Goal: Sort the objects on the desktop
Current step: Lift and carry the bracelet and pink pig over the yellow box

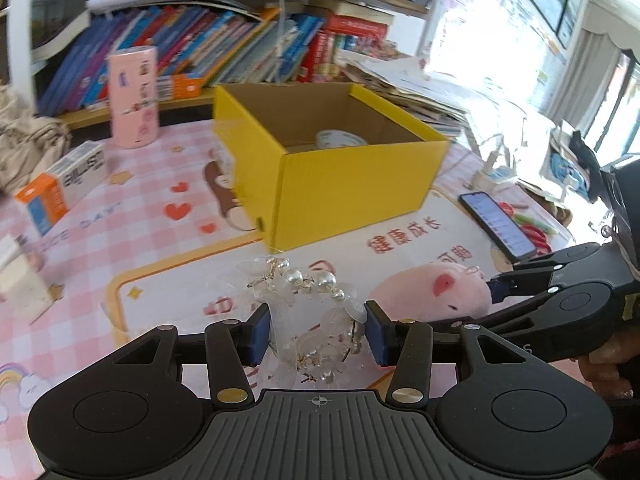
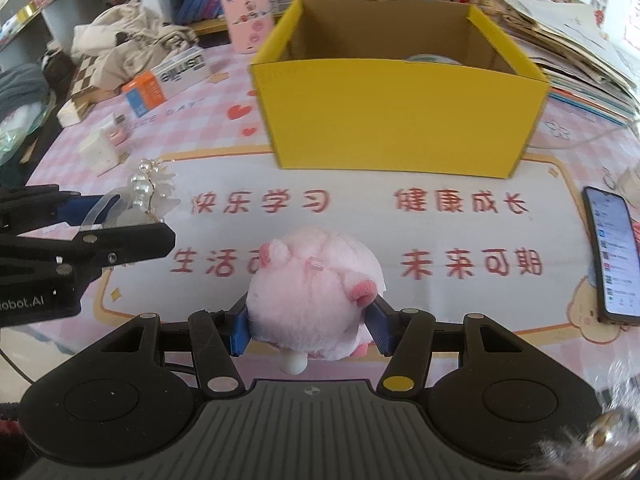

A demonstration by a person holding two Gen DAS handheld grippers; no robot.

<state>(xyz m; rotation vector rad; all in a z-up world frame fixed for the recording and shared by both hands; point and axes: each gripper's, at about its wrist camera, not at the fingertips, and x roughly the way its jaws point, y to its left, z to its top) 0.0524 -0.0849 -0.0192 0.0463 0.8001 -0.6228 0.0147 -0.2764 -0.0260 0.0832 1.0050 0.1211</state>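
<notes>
My left gripper (image 1: 316, 334) pinches a pearl hair ornament (image 1: 308, 312) just in front of the yellow box (image 1: 348, 188). My right gripper (image 2: 310, 326) pinches a pink plush pig (image 2: 316, 292), also before the box. Only the left view shows clearly the white roll (image 1: 340, 139) inside the box. A phone (image 2: 614, 256) lies right of the box.

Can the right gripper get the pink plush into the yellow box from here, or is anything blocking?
Probably yes. The right gripper is shut on the pink plush, and the mat up to the yellow box looks bare. The box top is open; the left gripper sits off to the side.
</notes>
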